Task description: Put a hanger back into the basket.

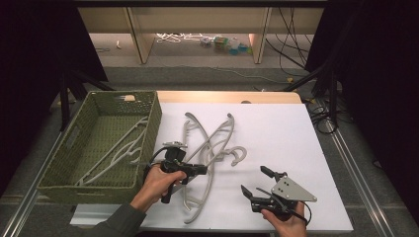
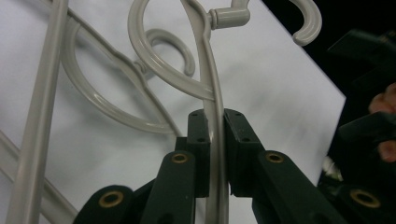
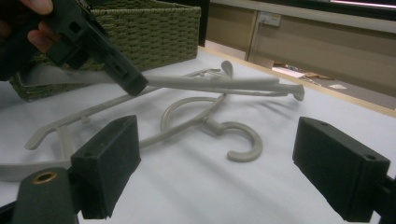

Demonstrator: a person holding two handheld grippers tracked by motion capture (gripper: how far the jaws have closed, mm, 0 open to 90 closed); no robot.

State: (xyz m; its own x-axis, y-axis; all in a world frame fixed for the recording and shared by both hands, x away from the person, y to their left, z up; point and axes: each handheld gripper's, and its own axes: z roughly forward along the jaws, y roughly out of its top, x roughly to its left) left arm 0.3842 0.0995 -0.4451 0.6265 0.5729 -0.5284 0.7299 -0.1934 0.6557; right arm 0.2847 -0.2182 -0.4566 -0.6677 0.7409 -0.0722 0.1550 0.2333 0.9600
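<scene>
White surface (image 1: 276, 148) lies bare around us. Our left gripper (image 1: 201, 170) has its jaws clamped on one hanger's (image 2: 215, 116) arm near the basket (image 1: 148, 143); right gripper (image 1: 257, 183) gapes, holding nothing. We count two hangers on the surface, one in the basket.

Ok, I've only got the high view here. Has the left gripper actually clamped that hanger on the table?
Observer: Yes. In the left gripper view, the left gripper is shut on a thin bar of the hanger, with a pad on each side.
Operator: And the right one, is it holding anything?
Observer: No. The right gripper view shows the right gripper open, with just the white table between its jaws.
Operator: Is the clamped hanger off the table?
Observer: Partly, it seems. In the right gripper view, its long bar sits above another hanger's hook, with a shadow beneath.
</scene>
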